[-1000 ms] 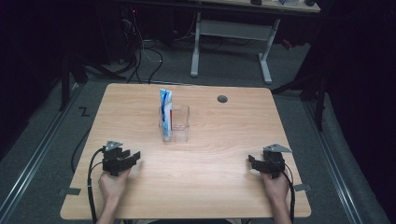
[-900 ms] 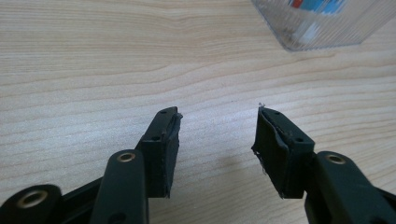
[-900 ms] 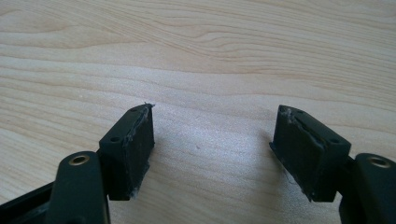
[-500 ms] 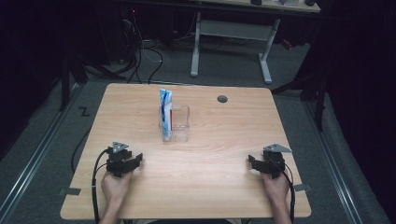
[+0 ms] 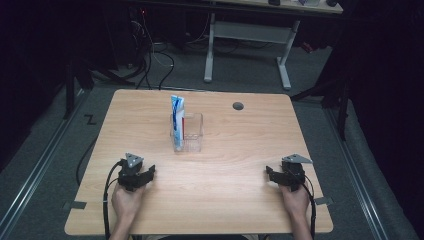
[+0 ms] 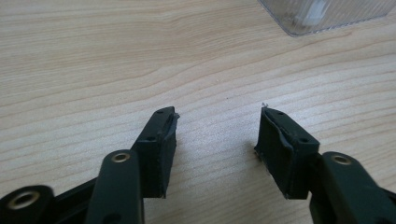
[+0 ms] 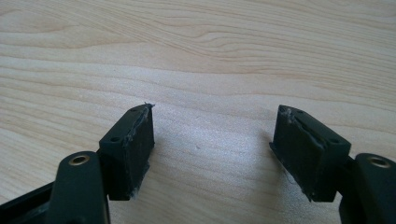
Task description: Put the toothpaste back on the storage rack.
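A clear plastic box, open at the top, stands on the desk a little left of its middle and nearer the far edge than the near one. Inside it, against its left wall, a blue and white carton-like pack stands upright with some red print low down, and its top rises well above the box's rim. The rest of the box looks bare. In the left gripper view a corner of the same box shows at the top right, well apart from the jaws.

The left gripper rests near the desk's near left corner, held in the person's left hand. Its jaws have just been opening, and they stand apart over bare wood with nothing between them. The right gripper lies near the near right corner in the right hand, released as well, its jaws wide apart and empty.

The desk is a pale wood-grain top with rounded corners and a small dark round grommet toward its far right corner. It stands on grey carpet in a dim room. Beyond the far edge stands a white table frame, with cables trailing on the floor to its left.
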